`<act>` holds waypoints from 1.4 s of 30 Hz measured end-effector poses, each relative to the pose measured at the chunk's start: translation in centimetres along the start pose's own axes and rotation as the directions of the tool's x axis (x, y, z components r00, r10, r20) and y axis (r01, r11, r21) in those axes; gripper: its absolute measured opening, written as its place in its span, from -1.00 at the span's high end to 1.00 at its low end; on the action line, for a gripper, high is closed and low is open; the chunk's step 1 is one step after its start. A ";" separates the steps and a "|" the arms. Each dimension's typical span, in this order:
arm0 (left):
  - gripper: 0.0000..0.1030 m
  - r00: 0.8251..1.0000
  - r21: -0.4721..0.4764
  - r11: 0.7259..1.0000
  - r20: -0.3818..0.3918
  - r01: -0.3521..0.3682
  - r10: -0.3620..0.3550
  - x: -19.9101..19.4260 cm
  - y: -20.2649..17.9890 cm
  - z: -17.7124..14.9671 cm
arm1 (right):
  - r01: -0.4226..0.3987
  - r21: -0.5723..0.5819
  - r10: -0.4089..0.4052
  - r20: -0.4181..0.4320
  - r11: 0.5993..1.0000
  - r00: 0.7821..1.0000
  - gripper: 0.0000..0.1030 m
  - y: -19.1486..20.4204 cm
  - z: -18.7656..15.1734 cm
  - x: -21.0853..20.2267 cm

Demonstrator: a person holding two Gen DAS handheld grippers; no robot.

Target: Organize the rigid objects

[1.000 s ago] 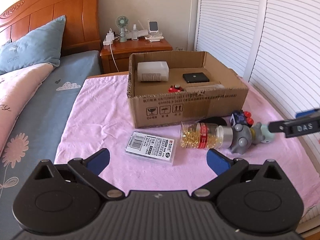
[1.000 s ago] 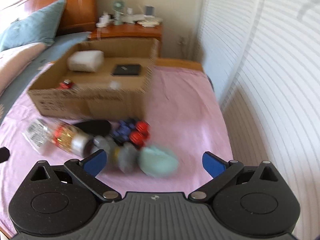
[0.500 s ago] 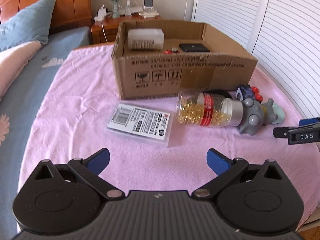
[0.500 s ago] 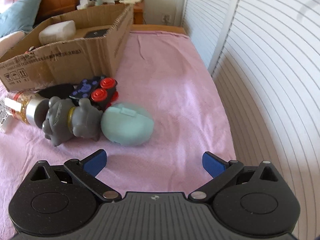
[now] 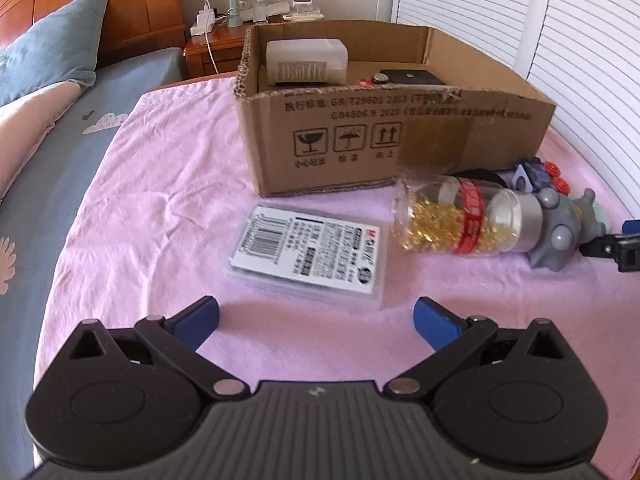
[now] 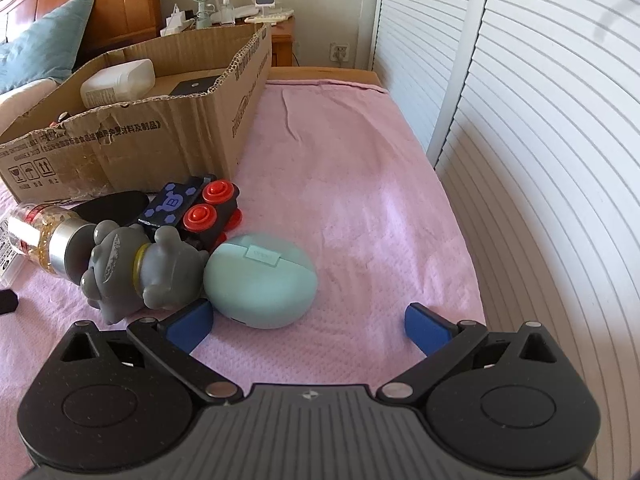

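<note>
Bed: the pink cover (image 6: 360, 184) filled the middle of both views, and every loose item lay on it.
Box: the cardboard box (image 5: 384, 136) sat in the upper centre of the left view, a white container (image 5: 306, 60) and a black slab (image 5: 408, 77) already inside.
Bottle: the capsule bottle (image 5: 456, 216) lay on its side at centre right, touching the grey figurine (image 6: 136, 268); I judged it could roll if nudged.
Card pack: the labelled pack (image 5: 308, 254) lay flat just ahead of my left tongs (image 5: 316, 320), which were spread wide and empty.
Case: the teal case (image 6: 260, 278) sat lower centre, against the figurine.
Right tongs: my right tongs (image 6: 308, 326) were wide apart, empty; one blue finger (image 6: 190, 326) was nearly at the figurine, so closing might catch both.
Toy: the red-buttoned block (image 6: 196, 212) crowded the figurine.
</note>
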State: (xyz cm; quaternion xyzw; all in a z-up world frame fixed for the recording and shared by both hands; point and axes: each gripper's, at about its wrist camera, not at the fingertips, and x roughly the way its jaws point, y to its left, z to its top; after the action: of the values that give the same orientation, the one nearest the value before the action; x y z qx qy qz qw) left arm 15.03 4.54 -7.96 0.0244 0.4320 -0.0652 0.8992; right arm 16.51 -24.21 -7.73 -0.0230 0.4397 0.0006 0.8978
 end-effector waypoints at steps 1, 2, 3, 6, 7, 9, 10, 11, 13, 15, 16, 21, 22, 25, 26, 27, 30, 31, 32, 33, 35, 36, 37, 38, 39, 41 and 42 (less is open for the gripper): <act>-1.00 1.000 0.000 1.000 0.001 0.001 -0.001 0.2 0.3 0.2 | -0.001 -0.001 0.001 0.003 1.000 1.000 -1.00 -0.1 -0.1 0.0; -1.00 1.000 0.001 1.000 0.001 0.001 -0.001 0.3 0.5 0.4 | -0.002 -0.002 0.002 0.005 1.000 1.000 -1.00 -0.1 -0.2 -0.1; -1.00 1.000 0.003 1.000 0.000 0.002 -0.002 0.5 0.6 0.6 | -0.002 -0.003 0.002 0.006 1.000 1.000 -1.00 -0.1 -0.3 -0.1; -1.00 1.000 0.011 1.000 -0.004 0.008 -0.008 1.0 0.9 1.2 | -0.003 -0.003 0.003 0.010 1.000 1.000 -1.00 -0.1 -0.3 -0.1; -1.00 1.000 0.014 1.000 -0.002 0.009 -0.009 1.2 1.0 1.4 | -0.004 -0.004 0.004 0.012 1.000 1.000 -1.00 -0.1 -0.3 -0.1; -1.00 1.000 0.023 1.000 0.005 0.016 -0.016 1.4 1.0 1.7 | -0.004 -0.006 0.004 0.016 1.000 1.000 -1.00 0.0 -0.4 -0.1; -1.00 1.000 0.027 0.999 0.007 0.019 -0.019 1.6 1.1 1.8 | -0.004 -0.006 0.004 0.017 1.000 1.000 -1.00 0.0 -0.4 -0.1; -1.00 1.000 0.030 0.999 0.007 0.021 -0.021 1.7 1.1 1.9 | -0.004 -0.006 0.004 0.019 1.000 1.000 -1.00 0.0 -0.4 -0.1; -1.00 1.000 0.035 0.999 0.011 0.022 -0.023 2.0 1.0 2.2 | -0.005 -0.008 0.005 0.024 1.000 1.000 -1.00 0.0 -0.6 -0.2; -0.96 1.000 0.035 0.999 0.011 0.025 -0.026 2.0 1.0 2.3 | -0.005 -0.010 0.006 0.029 1.000 1.000 -1.00 0.0 -0.7 -0.3; -0.89 1.000 0.034 0.999 0.012 0.025 -0.026 2.0 0.9 2.3 | -0.006 -0.010 0.006 0.030 1.000 1.000 -1.00 0.0 -0.7 -0.3; -0.78 1.000 0.028 1.000 0.012 0.013 -0.013 1.5 0.5 2.4 | -0.012 -0.018 0.012 0.034 1.000 0.999 -1.00 0.0 -0.8 -0.4; -0.78 1.000 0.022 1.000 0.011 0.011 -0.012 1.4 0.5 2.2 | -0.015 -0.023 0.016 0.035 1.000 0.999 -1.00 -0.1 -0.8 -0.4; -0.78 1.000 0.012 1.000 0.010 0.009 -0.009 1.0 0.4 1.7 | -0.042 -0.059 0.044 0.030 0.997 0.999 -1.00 -0.1 -0.6 -0.4; -0.78 1.000 0.010 1.000 0.010 0.008 -0.008 0.9 0.4 1.5 | -0.053 -0.081 0.055 0.028 0.995 0.998 -1.00 -0.1 -0.5 -0.3; -0.78 1.000 0.010 1.000 0.009 0.008 -0.008 0.7 0.4 1.3 | -0.067 -0.109 0.070 0.025 0.992 0.997 -1.00 -0.2 -0.3 -0.2; -0.78 1.000 0.004 1.000 0.010 0.005 -0.005 0.3 0.3 0.9 | -0.129 -0.200 0.132 0.006 0.971 0.991 -1.00 -0.6 0.6 0.2; -0.78 1.000 0.002 1.000 0.011 0.004 -0.004 0.2 0.2 0.7 | -0.149 -0.233 0.154 0.001 0.961 0.988 -1.00 -0.9 0.9 0.4; -0.78 1.000 0.001 1.000 0.012 0.003 -0.003 0.2 0.2 0.7 | -0.173 -0.266 0.177 -0.008 0.948 0.984 -1.00 -1.1 1.2 0.5; -0.78 1.000 0.000 1.000 0.013 0.002 -0.002 0.1 0.2 0.6 | -0.196 -0.292 0.199 -0.021 0.936 0.980 -1.00 -1.3 1.5 0.7; -0.78 1.000 -0.004 1.000 0.014 0.000 0.000 0.0 0.2 0.5 | -0.229 -0.338 0.228 -0.041 0.913 0.973 -1.00 -1.3 2.1 1.0; -0.79 1.000 -0.005 1.000 0.015 -0.001 0.001 0.0 0.2 0.5 | -0.237 -0.362 0.236 -0.046 0.902 0.971 -0.98 -1.3 2.3 1.0; -0.79 1.000 -0.007 1.000 0.014 -0.002 0.002 0.0 0.2 0.5 | -0.248 -0.388 0.247 -0.052 0.888 0.968 -0.92 -1.2 2.6 1.0; -0.79 1.000 -0.010 1.000 0.014 -0.004 0.004 0.0 0.2 0.5 | -0.260 -0.406 0.258 -0.060 0.876 0.964 -0.88 -1.2 2.8 0.9; -0.79 1.000 -0.011 1.000 0.014 -0.006 0.006 0.0 0.2 0.5 | -0.274 -0.426 0.271 -0.068 0.862 0.960 -0.78 -1.0 3.0 0.8; -0.79 1.000 -0.013 1.000 0.015 -0.008 0.008 0.1 0.2 0.6 | -0.293 -0.453 0.290 -0.078 0.842 0.954 -0.61 -0.8 3.2 0.5; -0.79 1.000 -0.014 1.000 0.015 -0.008 0.009 0.0 0.2 0.5 | -0.301 -0.464 0.298 -0.083 0.833 0.951 -0.48 -0.7 3.1 0.2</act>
State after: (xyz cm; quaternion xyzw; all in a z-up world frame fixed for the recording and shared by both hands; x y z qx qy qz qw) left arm 15.42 4.66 -7.66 0.0196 0.4255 -0.0586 0.9028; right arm 19.14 -24.77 -5.99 -0.1715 0.4277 0.2478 0.8522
